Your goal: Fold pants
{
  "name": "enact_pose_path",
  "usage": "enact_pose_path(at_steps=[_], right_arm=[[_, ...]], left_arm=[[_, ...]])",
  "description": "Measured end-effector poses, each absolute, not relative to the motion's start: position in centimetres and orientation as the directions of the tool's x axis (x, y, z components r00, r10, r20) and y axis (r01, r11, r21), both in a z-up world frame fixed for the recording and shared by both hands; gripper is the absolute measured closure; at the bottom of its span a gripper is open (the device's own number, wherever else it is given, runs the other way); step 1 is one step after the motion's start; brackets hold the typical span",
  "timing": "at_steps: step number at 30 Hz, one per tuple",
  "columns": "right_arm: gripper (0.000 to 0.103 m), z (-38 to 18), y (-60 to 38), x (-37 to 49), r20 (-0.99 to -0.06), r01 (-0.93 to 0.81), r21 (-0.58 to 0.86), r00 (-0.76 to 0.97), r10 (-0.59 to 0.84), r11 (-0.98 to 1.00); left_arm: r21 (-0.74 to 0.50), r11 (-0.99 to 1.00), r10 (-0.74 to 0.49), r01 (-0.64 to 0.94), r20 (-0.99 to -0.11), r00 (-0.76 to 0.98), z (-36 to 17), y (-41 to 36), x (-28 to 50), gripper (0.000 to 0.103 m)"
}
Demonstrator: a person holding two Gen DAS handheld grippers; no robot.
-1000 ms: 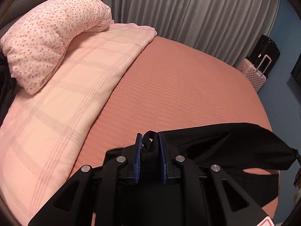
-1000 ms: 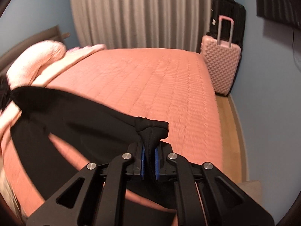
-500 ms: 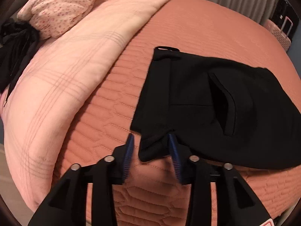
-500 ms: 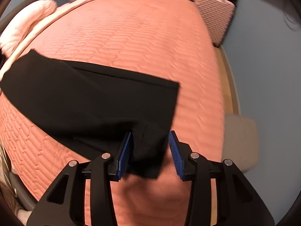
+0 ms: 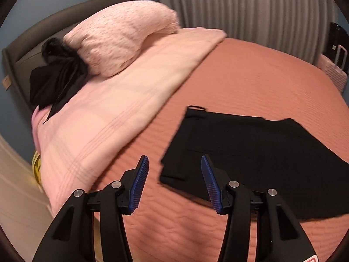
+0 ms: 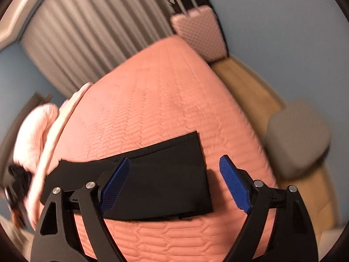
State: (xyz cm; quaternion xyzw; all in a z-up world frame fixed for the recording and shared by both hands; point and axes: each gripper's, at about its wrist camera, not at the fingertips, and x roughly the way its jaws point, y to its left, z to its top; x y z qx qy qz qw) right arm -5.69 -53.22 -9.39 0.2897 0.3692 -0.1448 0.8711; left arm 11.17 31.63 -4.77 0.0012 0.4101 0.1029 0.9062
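The black pants lie folded flat on the salmon quilted bedspread. In the left wrist view my left gripper hovers over the bedspread just short of the near left corner of the pants; its jaws are opening and nothing sits between them. In the right wrist view the pants stretch from left to centre. My right gripper hangs above their right end, jaws opening wide, with the blue pads clear of the cloth.
A pale pink blanket and a floral pillow cover the bed's left side, with another black garment by the headboard. A pink suitcase stands against the wall, and a grey stool sits on the wooden floor beside the bed.
Both grippers were shut on the pants and held them up; they lowered the pants onto the bed, let go, and have drawn back with the jaws spreading. The right gripper has rolled.
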Motion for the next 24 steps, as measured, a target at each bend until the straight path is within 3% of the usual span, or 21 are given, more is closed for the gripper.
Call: enact_pose_path(at_steps=[3, 5, 6, 7, 8, 11, 13, 15, 18, 21, 24], right_arm=[[0.02, -11.1, -52.8, -4.9, -0.766, 0.483, 0.416, 0.642, 0.011, 0.77], [0.023, -12.2, -52.3, -4.2, -0.795, 0.48, 0.383, 0.607, 0.017, 0.789], [0.051, -12.8, -51.9, -3.7, -0.807, 0.468, 0.371, 0.59, 0.029, 0.802], [0.087, -13.5, -51.3, -2.7, -0.839, 0.468, 0.34, 0.542, 0.039, 0.816], [0.098, -13.5, -51.0, -2.4, -0.854, 0.466, 0.316, 0.519, 0.034, 0.827], [0.098, -8.4, -48.8, -1.5, -0.813, 0.371, 0.249, 0.582, -0.015, 0.895], [0.099, -1.8, -46.7, -2.9, -0.692, 0.265, 0.23, 0.721, -0.035, 0.936], [0.099, 1.5, -44.9, -4.3, -0.638, 0.213, 0.132, 0.766, -0.082, 0.968], [0.097, -3.5, -46.4, -4.8, -0.738, 0.246, 0.083, 0.666, -0.106, 0.966], [0.096, -14.1, -50.0, -5.5, -0.869, 0.332, 0.151, 0.494, -0.035, 0.931], [0.087, -16.6, -51.2, -7.4, -0.851, 0.4, 0.25, 0.525, 0.003, 0.882]], left_arm=[[0.056, 0.997, 0.076, -0.052, -0.728, 0.681, -3.5, 24.4, 10.5, 0.038], [0.042, 0.998, -0.008, 0.056, -0.726, 0.688, -3.4, 18.9, 10.0, 0.038], [0.041, 0.995, -0.033, 0.092, -0.728, 0.684, -3.5, 17.0, 9.9, 0.038], [0.039, 0.989, -0.069, 0.144, -0.737, 0.672, -3.8, 14.2, 9.7, 0.038], [0.038, 0.984, -0.087, 0.173, -0.743, 0.663, -4.0, 12.4, 9.6, 0.038], [0.007, 0.972, -0.151, 0.234, -0.744, 0.651, -4.2, 7.9, 8.9, 0.038], [-0.015, 0.966, -0.185, 0.26, -0.742, 0.644, -4.1, 6.7, 8.4, 0.038], [-0.029, 0.962, -0.201, 0.273, -0.75, 0.63, -4.2, 6.1, 8.0, 0.038], [-0.032, 0.965, -0.191, 0.26, -0.766, 0.614, -4.9, 6.5, 8.0, 0.037], [-0.058, 0.973, -0.18, 0.223, -0.797, 0.577, -6.4, 7.3, 8.6, 0.037], [-0.034, 0.979, -0.144, 0.203, -0.816, 0.56, -7.0, 7.9, 8.7, 0.037]])
